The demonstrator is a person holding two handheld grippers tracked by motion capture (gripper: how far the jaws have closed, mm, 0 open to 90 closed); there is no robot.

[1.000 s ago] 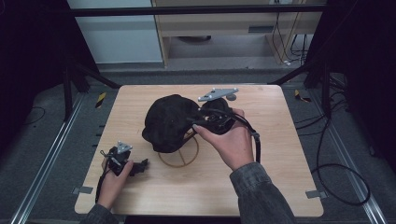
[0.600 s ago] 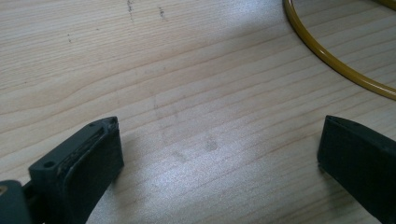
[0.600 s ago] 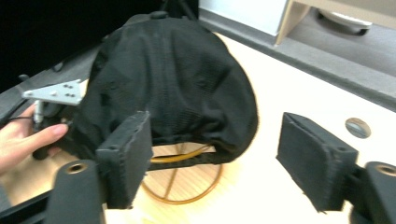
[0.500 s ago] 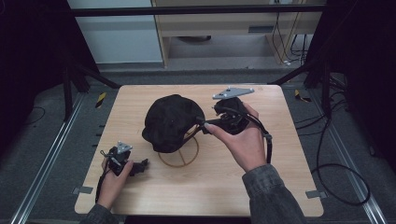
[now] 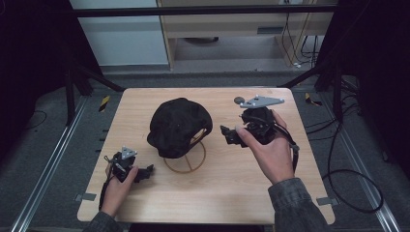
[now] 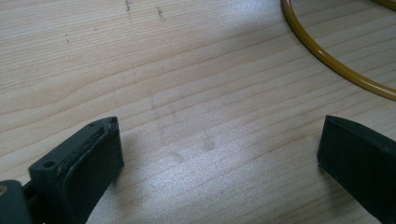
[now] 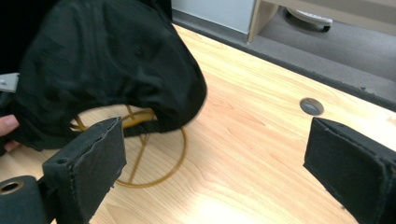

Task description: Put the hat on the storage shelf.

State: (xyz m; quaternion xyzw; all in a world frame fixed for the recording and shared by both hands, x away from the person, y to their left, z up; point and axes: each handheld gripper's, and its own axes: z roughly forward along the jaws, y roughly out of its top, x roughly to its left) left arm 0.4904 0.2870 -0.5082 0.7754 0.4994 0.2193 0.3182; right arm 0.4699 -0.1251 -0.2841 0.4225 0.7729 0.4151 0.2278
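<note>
The black cap (image 5: 179,126) sits draped over a yellow wire stand (image 5: 185,159) at the centre of the wooden worktop (image 5: 232,193), its crown tilted toward ten o'clock, so the stand carries it and neither gripper has hold of it. The right gripper (image 5: 231,136), at three o'clock from the cap and just apart from it, has just been opening its jaws; they now stand wide with nothing between them, which reads as a release after setting the cap on the stand. The left gripper (image 5: 145,171) rests on the worktop at seven o'clock from the cap, jaws spread wide and empty, apparently idle. The right gripper view shows the cap's underside and the stand's spokes (image 7: 140,149) beneath it, which the high view hides; it also shows a grey round insert (image 7: 311,106) in the worktop. The left gripper view adds bare wood grain and an arc of the stand's base ring (image 6: 327,60).
</note>
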